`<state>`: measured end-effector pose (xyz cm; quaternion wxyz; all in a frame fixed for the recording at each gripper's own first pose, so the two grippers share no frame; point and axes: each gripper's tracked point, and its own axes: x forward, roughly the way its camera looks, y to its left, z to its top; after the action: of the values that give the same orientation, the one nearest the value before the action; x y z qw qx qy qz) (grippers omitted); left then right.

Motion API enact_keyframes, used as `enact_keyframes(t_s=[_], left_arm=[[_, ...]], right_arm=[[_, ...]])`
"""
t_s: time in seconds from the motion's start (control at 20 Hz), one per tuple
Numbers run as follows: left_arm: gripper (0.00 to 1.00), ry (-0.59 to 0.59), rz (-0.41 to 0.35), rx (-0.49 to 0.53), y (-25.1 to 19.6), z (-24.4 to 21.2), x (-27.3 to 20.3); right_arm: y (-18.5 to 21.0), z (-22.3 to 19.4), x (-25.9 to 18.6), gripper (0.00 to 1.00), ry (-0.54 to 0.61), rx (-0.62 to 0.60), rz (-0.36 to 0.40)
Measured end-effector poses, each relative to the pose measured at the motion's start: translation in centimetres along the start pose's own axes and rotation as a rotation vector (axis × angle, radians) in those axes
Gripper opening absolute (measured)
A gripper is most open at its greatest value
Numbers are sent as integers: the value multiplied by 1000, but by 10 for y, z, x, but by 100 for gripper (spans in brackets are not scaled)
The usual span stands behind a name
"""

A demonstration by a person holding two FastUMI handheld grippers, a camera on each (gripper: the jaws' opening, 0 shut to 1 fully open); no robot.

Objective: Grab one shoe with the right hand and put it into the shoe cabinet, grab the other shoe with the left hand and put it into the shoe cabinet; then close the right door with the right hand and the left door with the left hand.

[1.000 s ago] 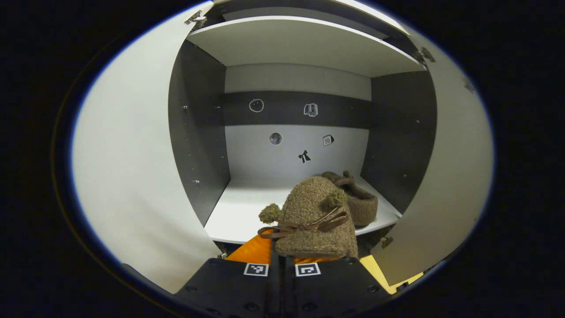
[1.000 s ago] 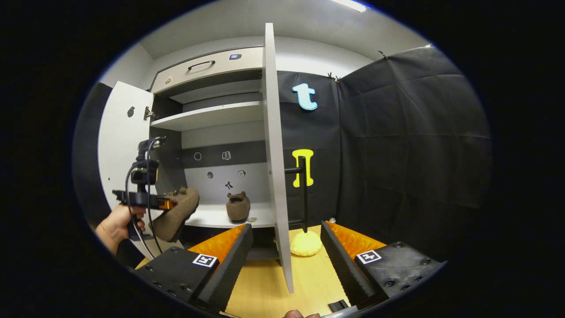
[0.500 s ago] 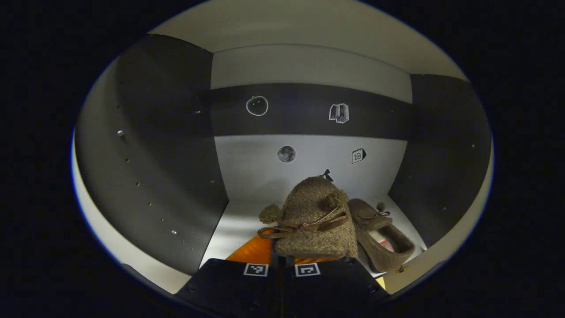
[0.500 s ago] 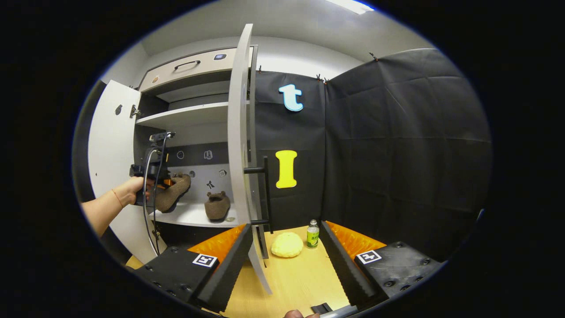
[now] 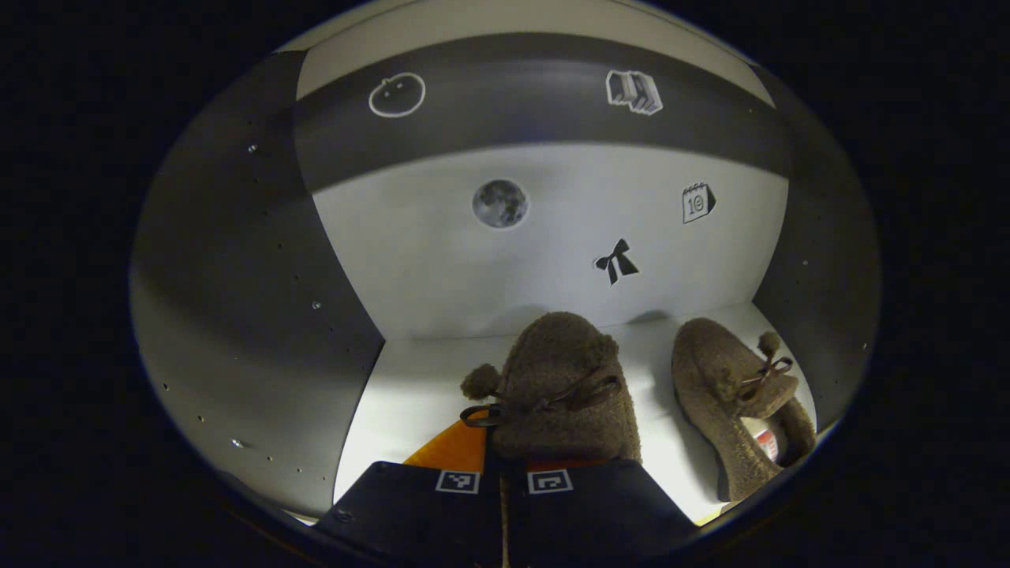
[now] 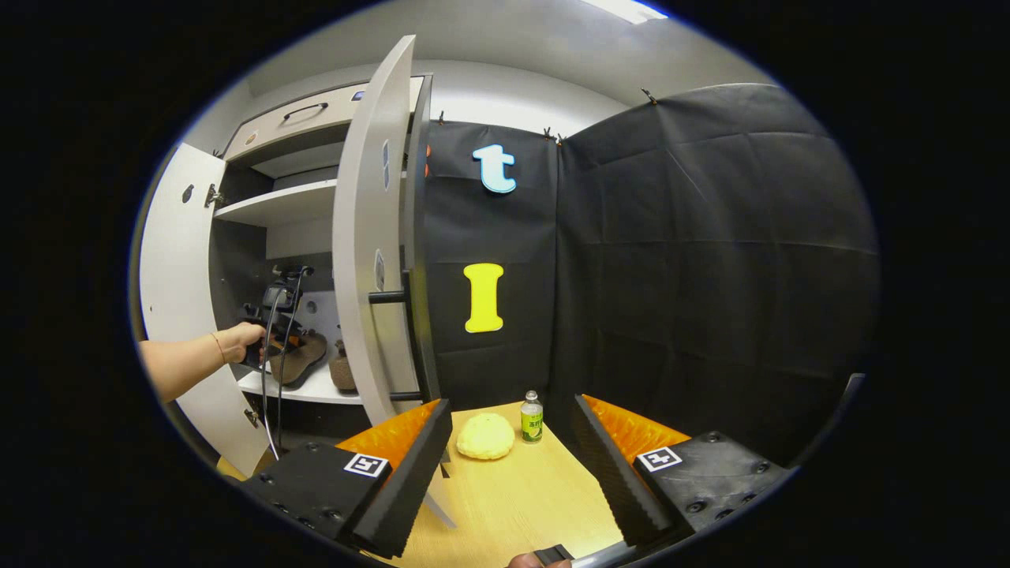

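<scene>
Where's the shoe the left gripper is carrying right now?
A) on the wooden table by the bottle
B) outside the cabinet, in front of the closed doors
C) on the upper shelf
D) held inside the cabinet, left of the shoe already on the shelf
D: the left gripper is shut on the fuzzy brown shoe inside the cabinet, over the white shelf, with the other shoe to its right.

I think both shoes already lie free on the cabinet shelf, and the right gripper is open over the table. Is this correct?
Not quite. One shoe lies free on the shelf, but the left gripper view shows the left gripper shut on the other shoe. The right gripper is indeed open over the table.
</scene>
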<state>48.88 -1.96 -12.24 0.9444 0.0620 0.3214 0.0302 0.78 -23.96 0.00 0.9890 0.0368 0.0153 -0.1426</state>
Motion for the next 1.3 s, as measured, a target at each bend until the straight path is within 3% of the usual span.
enact_keyframes(t_s=[0.2, 0.3, 0.45, 0.6, 0.65, 0.7, 0.85, 1.0, 1.3], left_arm=[[8, 25, 9, 2, 3, -8, 10], [19, 25, 10, -1, 2, -7, 8], [22, 19, 4, 6, 1, -7, -5], [43, 14, 5, 27, 0, -10, -21], [46, -6, 16, 37, 1, -9, -27], [56, -28, 20, 41, 1, -7, -34], [65, -120, -3, 27, -5, 5, -63], [81, -247, 6, 47, 0, 25, -102], [87, -476, -37, 44, -1, 41, -208]], right_arm=[[-9, -4, 4, 99, 15, 26, -4], [-11, -6, 5, 98, 16, 29, -6], [-10, -7, 5, 98, 22, 31, 3], [-8, -8, 3, 98, 27, 40, 13], [-7, -8, 2, 99, 25, 43, 17], [-6, -7, 1, 99, 23, 45, 22], [-1, -8, 0, 100, 25, 45, 42], [0, -6, 5, 98, 27, 56, 54], [5, -3, 31, 98, 38, 47, 104]])
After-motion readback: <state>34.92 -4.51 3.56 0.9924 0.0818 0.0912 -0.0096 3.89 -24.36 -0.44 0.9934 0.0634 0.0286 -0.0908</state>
